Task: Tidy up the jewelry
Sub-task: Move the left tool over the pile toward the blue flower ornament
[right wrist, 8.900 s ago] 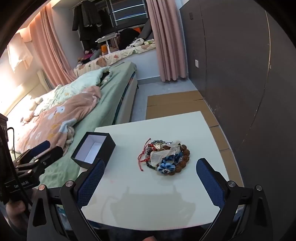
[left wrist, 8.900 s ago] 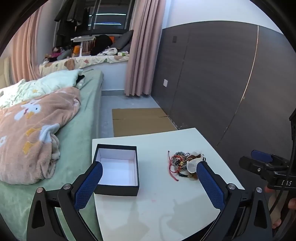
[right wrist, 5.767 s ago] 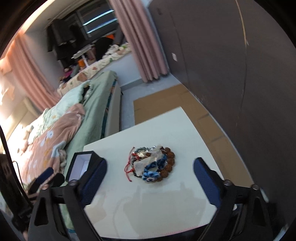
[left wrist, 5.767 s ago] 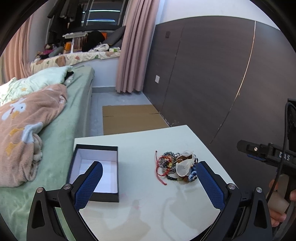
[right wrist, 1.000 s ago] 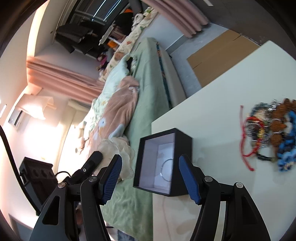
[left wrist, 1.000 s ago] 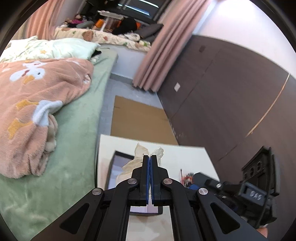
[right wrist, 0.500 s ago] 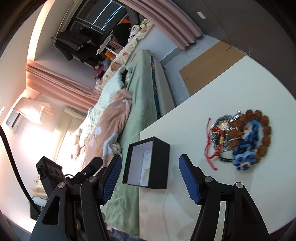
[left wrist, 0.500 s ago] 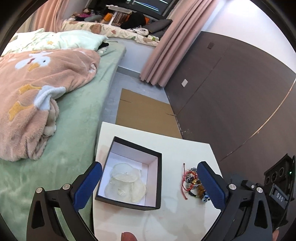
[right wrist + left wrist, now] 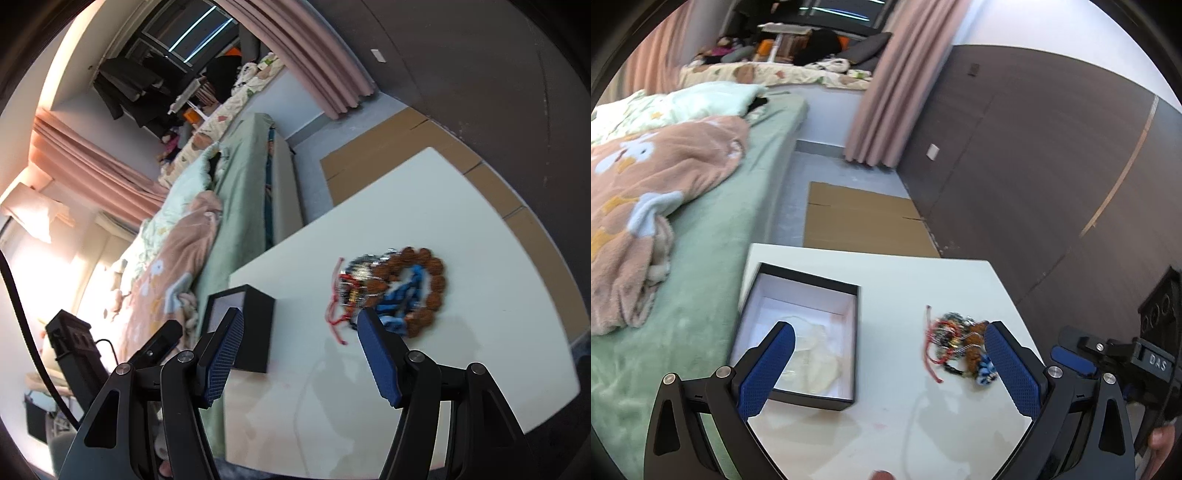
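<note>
A bed (image 9: 731, 206) with green sheets ran along the left side of the room, a pink blanket (image 9: 646, 184) bunched on it, and pink curtains (image 9: 882, 92) hung against a dark panelled wall (image 9: 1034, 155). A flat sheet of cardboard (image 9: 857, 225) lay on the floor between the bed and the wall.

Nearer stood a white table (image 9: 923, 280), its left edge close against the bed. On its left part sat a black box (image 9: 849, 402) with a white lining, open at the top. Inside it lay a pale, see-through pouch (image 9: 816, 365) (crumpled, its contents too blurred to make out), resting on the box floor toward the near side.

To the right of the box, apart from it, lay the jewelry (image 9: 391, 291) in one small heap on the bare tabletop: a ring of brown beads (image 9: 432, 288), a blue piece (image 9: 402, 291) within it, silvery chain and a red cord (image 9: 332, 317) trailing off toward the box.

The left gripper (image 9: 886, 369) hung above the near edge of the table, its blue pads spread wide and holding nothing; the box showed past the left pad, the heap just beside the right one. The right gripper (image 9: 299, 354) hovered likewise with its pads apart and nothing between them, framing the gap between box and heap.
</note>
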A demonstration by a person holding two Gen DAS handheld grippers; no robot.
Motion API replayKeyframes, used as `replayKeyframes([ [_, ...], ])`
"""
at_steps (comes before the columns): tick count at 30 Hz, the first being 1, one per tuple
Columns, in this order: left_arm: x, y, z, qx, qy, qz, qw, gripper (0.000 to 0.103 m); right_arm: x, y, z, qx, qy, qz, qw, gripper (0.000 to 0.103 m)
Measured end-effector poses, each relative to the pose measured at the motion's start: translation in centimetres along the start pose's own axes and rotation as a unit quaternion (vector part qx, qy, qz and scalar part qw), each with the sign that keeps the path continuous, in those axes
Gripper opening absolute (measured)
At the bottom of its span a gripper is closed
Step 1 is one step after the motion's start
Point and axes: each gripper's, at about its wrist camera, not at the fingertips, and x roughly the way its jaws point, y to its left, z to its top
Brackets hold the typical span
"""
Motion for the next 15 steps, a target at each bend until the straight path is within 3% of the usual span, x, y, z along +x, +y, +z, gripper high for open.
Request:
replayKeyframes([
  [6, 1.1, -2.7, -0.9, 0.036, 0.008, -0.018, 0.9991, 0.102, -1.2, -2.0, 0.3, 0.023, 0.002, 0.012, 1.0, 0.065],
  [13, 2.5, -4.9, -2.0, 0.06, 0.025, -0.023, 0.9976, 0.102, -3.1, -4.2, 0.8, 0.041, -0.022, -0.015, 0.999, 0.066],
  [15, 3.0, -5.4, -2.3, 0.066, 0.029, -0.023, 0.9971, 0.102, -3.0, -5.0, 0.9, 0.051, -0.007, -0.024, 0.998, 0.083],
])
